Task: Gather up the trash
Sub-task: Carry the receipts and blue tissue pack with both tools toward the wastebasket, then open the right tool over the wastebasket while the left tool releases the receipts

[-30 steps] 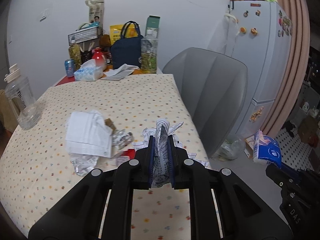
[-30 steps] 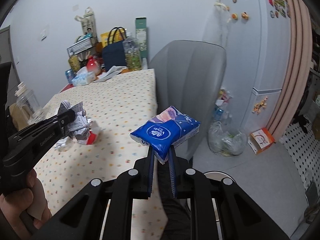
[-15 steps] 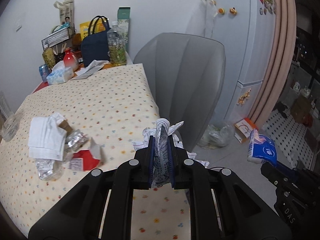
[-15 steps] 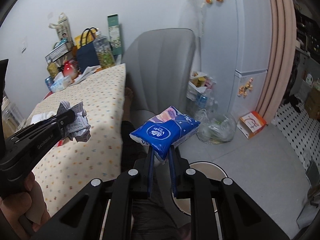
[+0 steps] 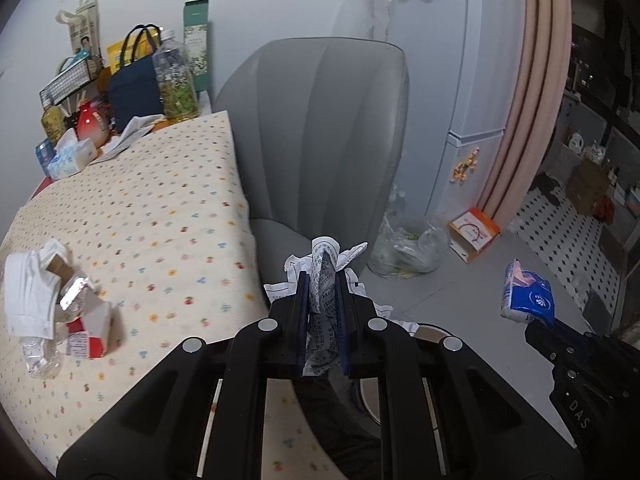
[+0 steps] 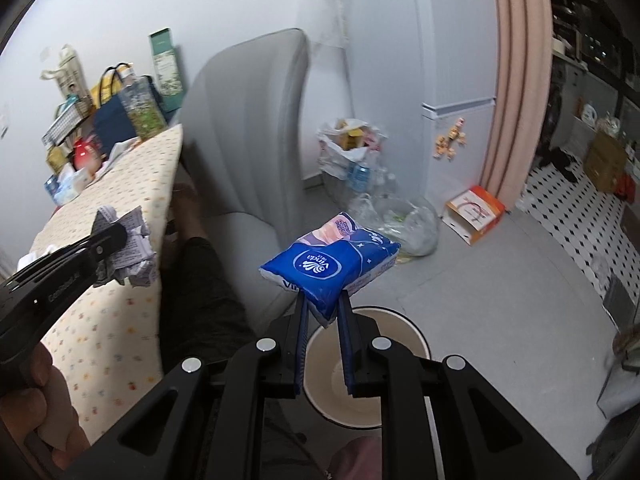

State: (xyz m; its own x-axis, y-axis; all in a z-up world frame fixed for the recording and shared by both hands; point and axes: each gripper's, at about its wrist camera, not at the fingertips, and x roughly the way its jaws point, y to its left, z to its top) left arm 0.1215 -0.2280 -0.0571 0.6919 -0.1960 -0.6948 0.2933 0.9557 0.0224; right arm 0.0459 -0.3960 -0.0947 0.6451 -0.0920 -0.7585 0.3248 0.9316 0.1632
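The left gripper (image 5: 323, 280) is clamping a crumpled wad of white printed paper (image 5: 325, 276) between its blue pads, the paper spilling out above and to both sides of the fingers. The right gripper (image 6: 323, 308) is pinching a corner of a blue plastic tissue pack (image 6: 330, 262), which is jutting up and to the right, tilted.

The left gripper is hanging just past the right edge of the dotted cream tablecloth (image 5: 160, 220), in the gap between the table and the grey upholstered chair (image 5: 320, 128). The right gripper is sitting over open grey floor (image 6: 500, 280), directly above a round white bin (image 6: 404, 326) whose rim is showing beneath its fingers. A clear plastic bag of rubbish (image 6: 412, 224) and an orange and white cardboard box (image 6: 474, 212) are lying on the floor beyond, near the white fridge (image 6: 456, 80).

Both grippers are pointing forward and steeply downward. In the right wrist view a hand (image 6: 36, 412) is gripping the left tool's handle at the frame's lower left.

More litter, including folded white tissue (image 5: 28, 296) and a red and white carton (image 5: 90, 330), is lying on the table's left part. The bin is mostly hidden behind the right gripper's body, and in the left wrist view only a sliver shows. A dark trouser leg (image 6: 200, 280) is showing beside the table edge.
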